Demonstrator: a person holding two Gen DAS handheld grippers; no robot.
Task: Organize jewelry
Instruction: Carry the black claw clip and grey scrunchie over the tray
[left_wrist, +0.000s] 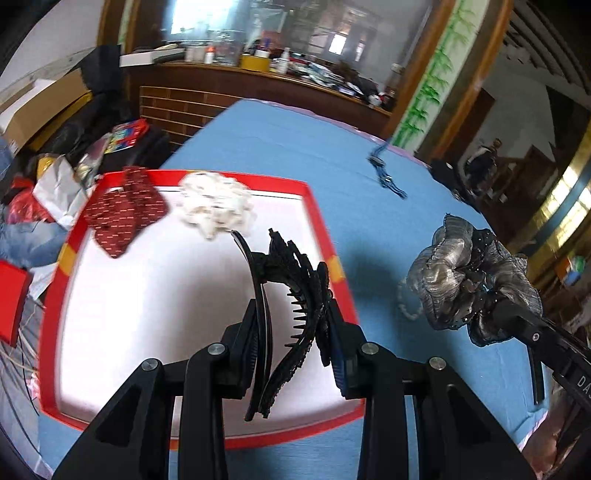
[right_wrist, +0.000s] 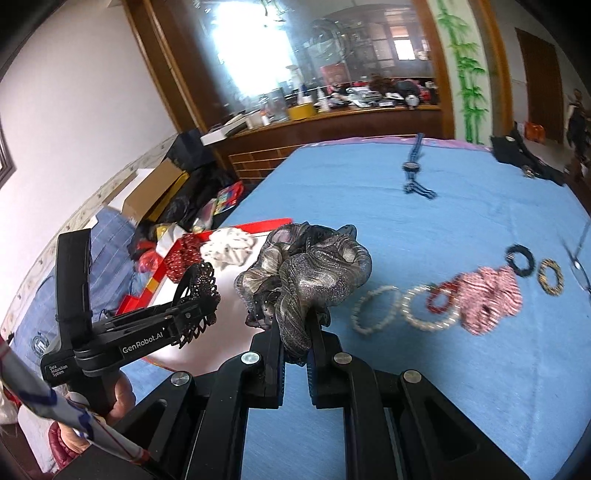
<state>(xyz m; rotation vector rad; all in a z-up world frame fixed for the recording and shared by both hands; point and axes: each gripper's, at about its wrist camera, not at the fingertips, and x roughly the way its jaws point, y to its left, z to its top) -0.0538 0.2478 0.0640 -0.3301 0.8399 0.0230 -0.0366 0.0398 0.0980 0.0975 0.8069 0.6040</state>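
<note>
Left claw (left_wrist: 291, 332) is clamped on the black hair clip (left_wrist: 291, 295), long axis running away from the camera, hanging right over the red-rimmed tray (left_wrist: 321, 221), so it's the closer one to drop. Right claw (right_wrist: 295, 328) pinches the grey scrunchie (right_wrist: 306, 269) just beside the tray, over the blue desk (right_wrist: 443, 369). The tray already holds a red scrunchie (left_wrist: 125, 214) and a white one (left_wrist: 216, 205).

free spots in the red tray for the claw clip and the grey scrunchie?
The red tray is bare white over its middle and near half, under the black claw clip in the left hand-held gripper. Its far edge is crowded: dark red scrunchie and white scrunchie. The grey scrunchie is in the right hand-held gripper.
</note>
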